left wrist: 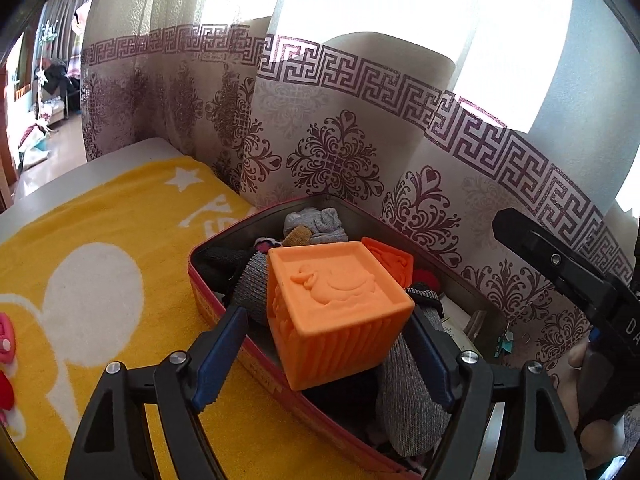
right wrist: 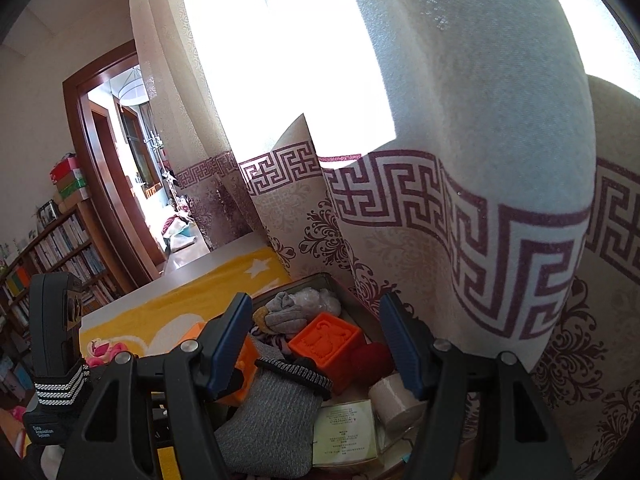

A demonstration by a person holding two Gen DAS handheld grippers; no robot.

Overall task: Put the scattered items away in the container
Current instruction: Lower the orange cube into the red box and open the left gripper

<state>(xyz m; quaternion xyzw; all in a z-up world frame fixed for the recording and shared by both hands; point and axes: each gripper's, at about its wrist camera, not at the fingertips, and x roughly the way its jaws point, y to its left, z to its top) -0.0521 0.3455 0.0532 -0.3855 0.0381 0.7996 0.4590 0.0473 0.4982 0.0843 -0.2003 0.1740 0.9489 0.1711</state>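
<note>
A big orange rubber cube (left wrist: 340, 304) with a duck on top lies tilted on grey socks (left wrist: 404, 404) in the red-walled tin box (left wrist: 212, 308). My left gripper (left wrist: 326, 314) straddles the cube and is open; its left pad (left wrist: 220, 356) stands clear of the cube, and its right pad (left wrist: 430, 364) is close beside it. A second, darker orange cube (left wrist: 390, 262) (right wrist: 324, 344) sits deeper in the box. My right gripper (right wrist: 316, 300) hovers open over the box's right end with nothing between its fingers. Below it lie a grey sock (right wrist: 276, 412), a leaflet (right wrist: 346, 432) and a tape roll (right wrist: 396, 400).
The box stands on a yellow towel (left wrist: 120, 240) against a patterned curtain (left wrist: 340, 152). Pink toys (left wrist: 6, 344) (right wrist: 100, 350) lie on the towel at the far left. In the right wrist view a bookshelf (right wrist: 52, 248) and a doorway (right wrist: 132, 140) are on the left.
</note>
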